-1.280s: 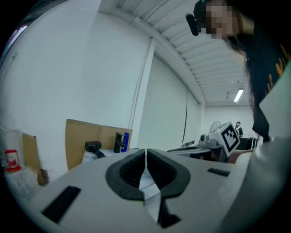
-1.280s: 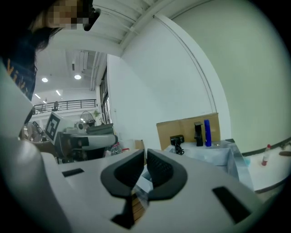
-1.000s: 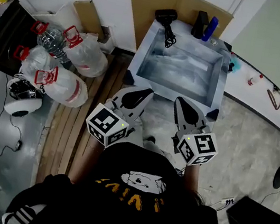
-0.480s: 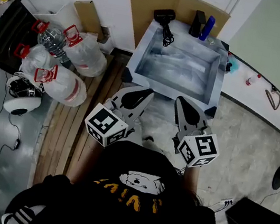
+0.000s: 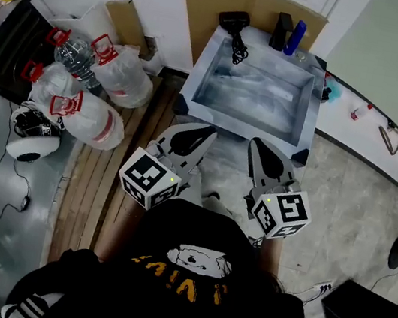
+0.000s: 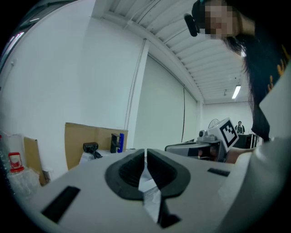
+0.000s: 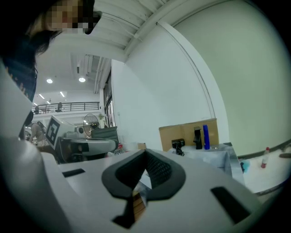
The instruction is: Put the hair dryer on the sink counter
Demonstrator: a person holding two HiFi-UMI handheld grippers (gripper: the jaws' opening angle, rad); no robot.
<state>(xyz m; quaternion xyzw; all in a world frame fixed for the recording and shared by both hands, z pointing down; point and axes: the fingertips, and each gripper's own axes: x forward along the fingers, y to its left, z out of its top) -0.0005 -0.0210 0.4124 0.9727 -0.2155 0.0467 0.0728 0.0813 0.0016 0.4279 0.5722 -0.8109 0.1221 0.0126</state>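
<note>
- Hair dryer (image 5: 234, 22): black, stubby body with a handle. It lies on the back left corner of the sink bench (image 5: 201, 71), against a brown cardboard sheet (image 5: 208, 0). Its black cord (image 5: 240, 49) trails over the rim into the basin (image 5: 254, 96).
- Left gripper (image 5: 209, 129): jaws together with only a hairline slit at the tips, nothing between them. It is held short of the bench's front edge, apart from the hair dryer.
- Right gripper (image 5: 256, 142): jaws fully closed, empty. It sits beside the left gripper and also touches nothing.
- Materials: the basin is grey, dull metal, rectangular with streaked walls. The gripper jaws are pale grey shells with matte black inner pads, ribbed in the right gripper view.
- On the back rim, right of the hair dryer, stand a black bottle (image 5: 283, 32) and a blue bottle (image 5: 296, 38), both upright and just beside each other.
</note>
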